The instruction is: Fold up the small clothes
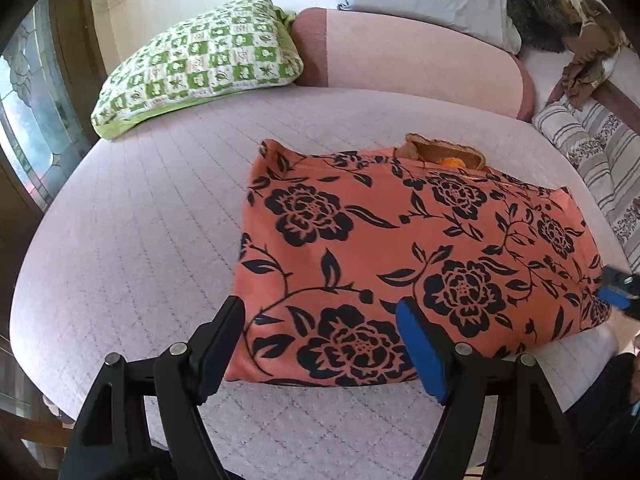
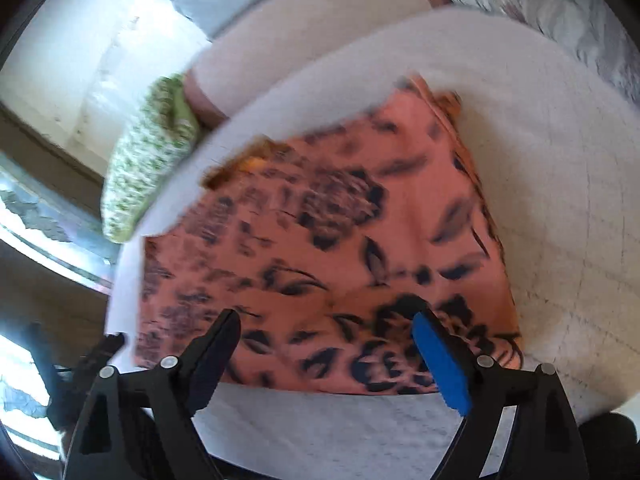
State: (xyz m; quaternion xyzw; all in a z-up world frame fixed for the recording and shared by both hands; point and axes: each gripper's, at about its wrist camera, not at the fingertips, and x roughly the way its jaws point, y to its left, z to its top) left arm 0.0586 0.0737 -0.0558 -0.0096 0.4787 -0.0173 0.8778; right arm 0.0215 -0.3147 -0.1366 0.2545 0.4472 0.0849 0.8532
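An orange garment with black flowers (image 1: 400, 256) lies folded flat as a rough rectangle on the pale quilted bed (image 1: 140, 220). A brown-orange edge of cloth pokes out at its far side. My left gripper (image 1: 320, 308) is open and empty, fingers hovering over the garment's near left edge. My right gripper (image 2: 326, 320) is open and empty over the garment (image 2: 340, 232) in the blurred right wrist view; its tip also shows in the left wrist view (image 1: 616, 288) at the garment's right edge.
A green checked pillow (image 1: 200, 64) lies at the bed's far left. A pink bolster (image 1: 408, 56) runs along the back. Striped bedding (image 1: 592, 152) and a brown heap of cloth (image 1: 588, 52) lie at the right. A window (image 1: 28, 120) is at the left.
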